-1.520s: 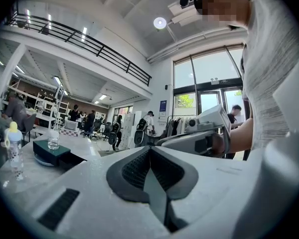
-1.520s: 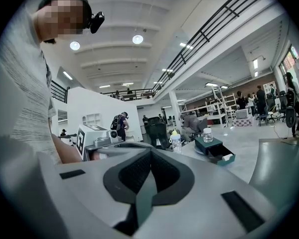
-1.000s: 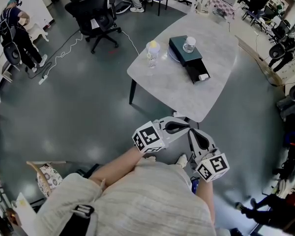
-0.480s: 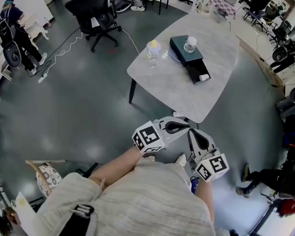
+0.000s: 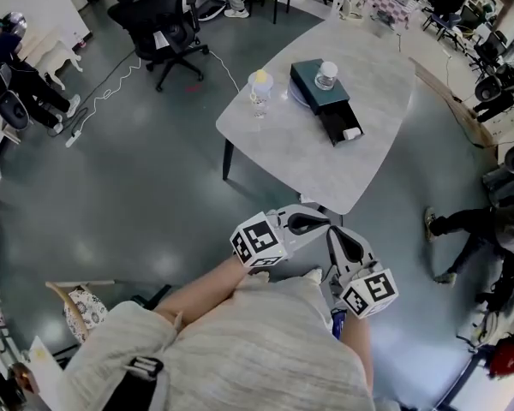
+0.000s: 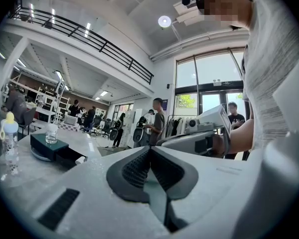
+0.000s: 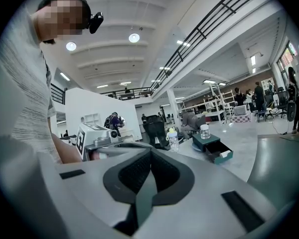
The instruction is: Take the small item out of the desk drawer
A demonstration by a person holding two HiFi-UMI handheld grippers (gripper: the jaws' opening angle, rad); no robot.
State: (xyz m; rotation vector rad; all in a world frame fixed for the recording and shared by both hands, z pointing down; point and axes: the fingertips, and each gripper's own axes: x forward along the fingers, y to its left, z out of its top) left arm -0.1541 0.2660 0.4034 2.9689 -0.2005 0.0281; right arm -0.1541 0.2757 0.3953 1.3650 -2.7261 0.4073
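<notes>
Grey polished floor, and the pale marbled table (image 5: 360,174) stands well ahead of us, out of reach from where we are. The left gripper (image 6: 150,151) and right gripper (image 7: 150,154) are both held in at the torso, each with its jaws fully together and nothing between them.

The target is the small white item (image 5: 352,133). It lies at the front end of the drawer (image 5: 337,120), which is already pulled out of the dark teal box (image 5: 311,82).

Risks as we see them:
- The box looks light and the tabletop smooth, so a nudge going in could slide it or push the drawer back.
- A clear jar (image 5: 326,75) with a white lid sits on top of the box, and a knock could tip it.
- A baby bottle (image 5: 260,91), tall and narrow with a yellow cap, stands just beside the box and could be clipped by the left side.
- The item is low and close to the drawer walls, so the jaws need to open before entry or they could pinch the wall or flick the item out.

The item looks small and blocky, but we cannot tell what it is made of. The pads are black and ribbed, so grip should be decent.
</notes>
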